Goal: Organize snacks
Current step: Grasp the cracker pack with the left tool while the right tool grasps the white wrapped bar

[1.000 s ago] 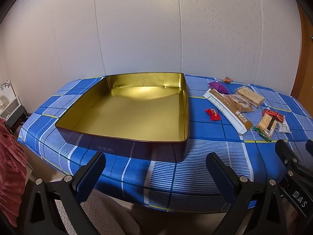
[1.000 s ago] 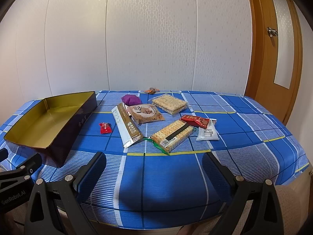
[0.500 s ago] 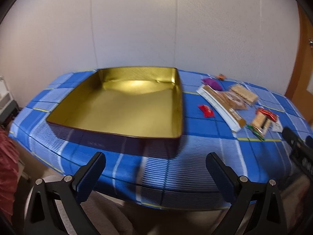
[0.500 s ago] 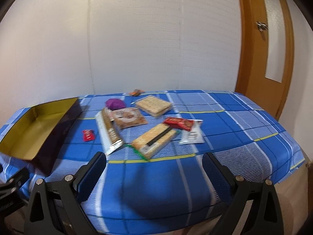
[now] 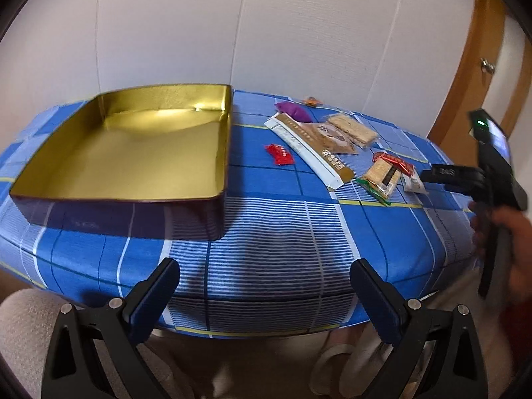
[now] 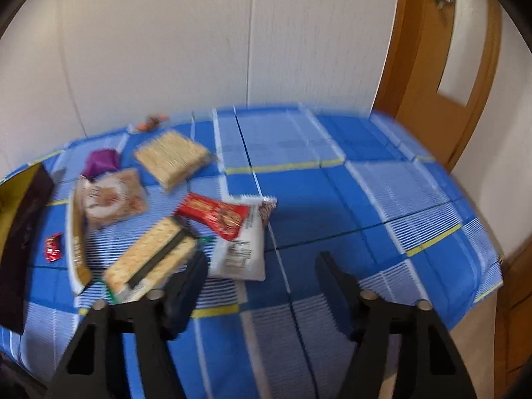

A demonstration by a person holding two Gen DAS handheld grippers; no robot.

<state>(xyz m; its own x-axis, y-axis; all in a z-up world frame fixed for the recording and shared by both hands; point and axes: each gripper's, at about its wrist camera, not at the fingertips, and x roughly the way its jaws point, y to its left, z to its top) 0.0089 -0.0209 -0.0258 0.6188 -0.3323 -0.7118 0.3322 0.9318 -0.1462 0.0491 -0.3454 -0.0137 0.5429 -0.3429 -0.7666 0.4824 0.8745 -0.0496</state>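
Observation:
An empty gold tin sits at the left of the blue checked table. To its right lie a red candy, a long white-brown box, a banded cracker pack, a red packet and a white packet. My left gripper hovers open and empty off the table's front edge. My right gripper hangs over the table just short of the white packet. Its jaws are closing and the pads touch nothing. From the left wrist view, my right gripper shows side-on beside the white packet.
Further back lie a purple packet, a round cookie packet, a clear cracker pack and an orange candy. A wooden door stands at the right. A hand holds the right gripper. The tin's dark wall stands at the left.
My right gripper has moved forward over the table toward the snacks and its jaws have narrowed. The left wrist view has swung right, bringing the right gripper and hand further into view.

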